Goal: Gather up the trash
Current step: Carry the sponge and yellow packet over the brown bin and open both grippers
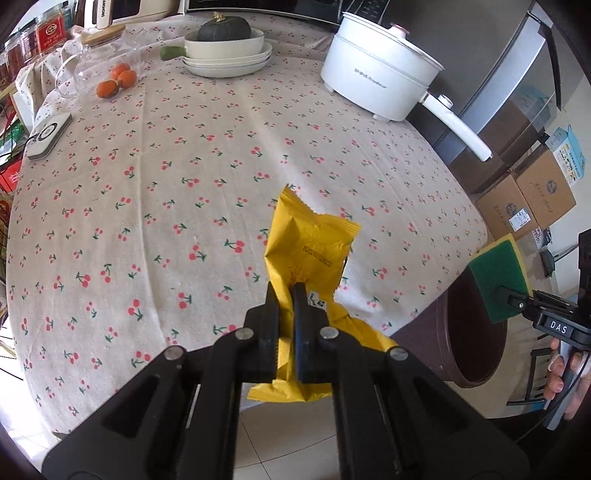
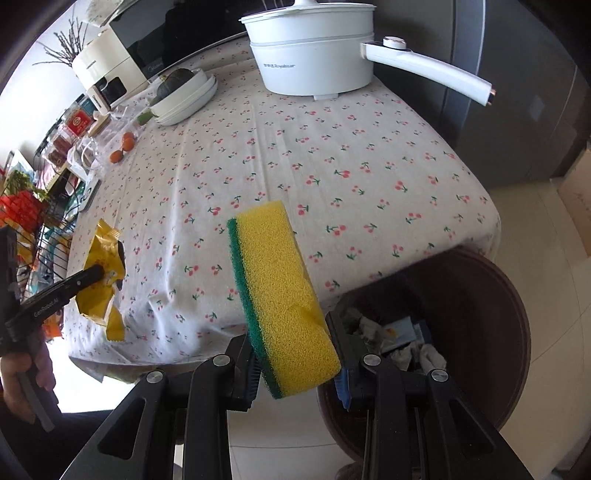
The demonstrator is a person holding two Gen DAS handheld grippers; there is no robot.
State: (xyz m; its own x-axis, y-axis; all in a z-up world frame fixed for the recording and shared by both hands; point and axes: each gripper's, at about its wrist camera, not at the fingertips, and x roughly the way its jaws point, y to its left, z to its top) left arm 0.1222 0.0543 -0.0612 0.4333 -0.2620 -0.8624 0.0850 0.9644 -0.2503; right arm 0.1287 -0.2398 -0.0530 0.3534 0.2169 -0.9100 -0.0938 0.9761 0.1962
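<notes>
My left gripper (image 1: 287,295) is shut on a crumpled yellow snack wrapper (image 1: 310,247), held above the near edge of the cherry-print tablecloth (image 1: 166,192). The same wrapper (image 2: 101,280) shows at the left of the right wrist view, pinched by the left gripper (image 2: 96,274). My right gripper (image 2: 291,325) is shut on a yellow sponge (image 2: 280,280) with a green scouring side, tilted over the table's corner. That sponge (image 1: 496,280) and right gripper (image 1: 511,295) appear at the right of the left wrist view. A dark brown trash bin (image 2: 491,295) with crumpled tissues (image 2: 402,347) inside stands just below the right gripper.
A white electric pot (image 1: 380,81) with a long handle sits at the table's far right. Stacked white dishes with a dark squash (image 1: 225,33), small oranges (image 1: 114,81), a glass jar (image 1: 103,59) and a white device (image 1: 48,136) stand at the back left. Cardboard boxes (image 1: 524,203) lie on the floor.
</notes>
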